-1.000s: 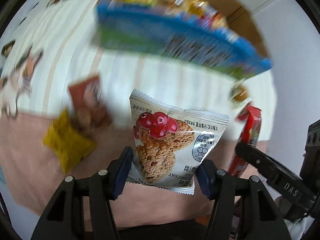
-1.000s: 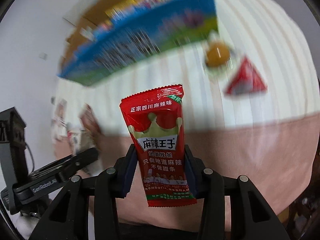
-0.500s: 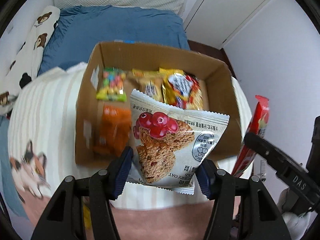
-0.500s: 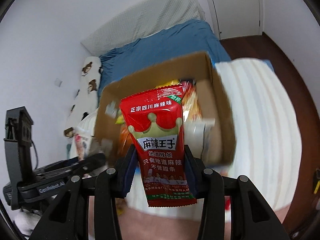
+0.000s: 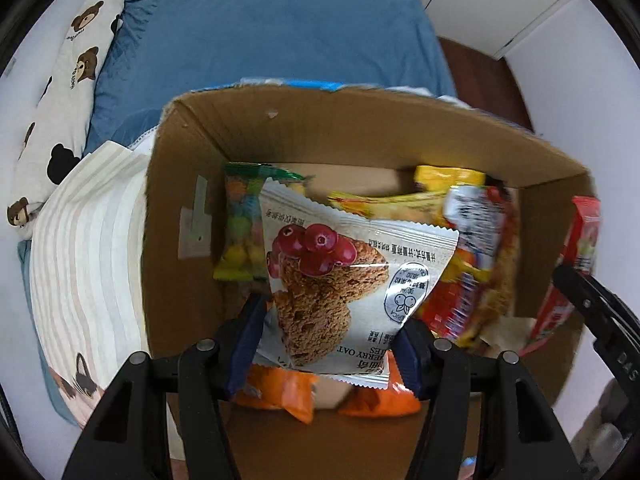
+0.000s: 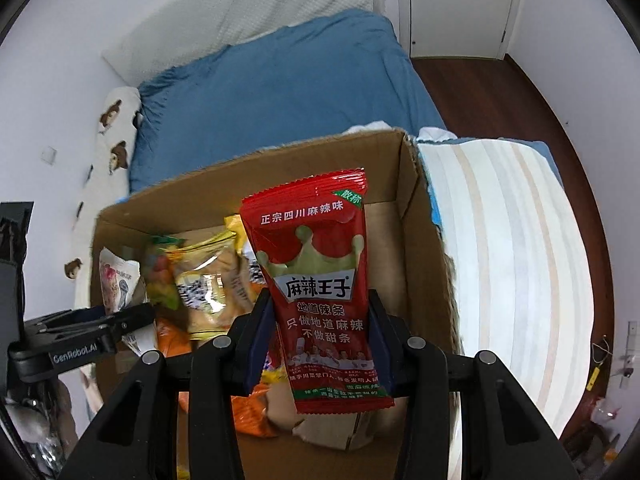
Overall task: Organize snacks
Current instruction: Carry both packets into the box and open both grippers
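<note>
While both hang over the open brown cardboard box (image 5: 192, 208), the left gripper (image 5: 332, 340) clamps a white cranberry-oat biscuit packet (image 5: 344, 280) and the right gripper (image 6: 320, 344) pinches a red foil spicy-strip packet (image 6: 316, 280).

Two handheld grippers of matte black plastic, left gripper (image 5: 332, 340) and right gripper (image 6: 320, 340), each with angular arms, silver round screws at the joints and dark blue fingertip pads (image 5: 248, 344); white lettering "GenRobot.AI" on one side
</note>
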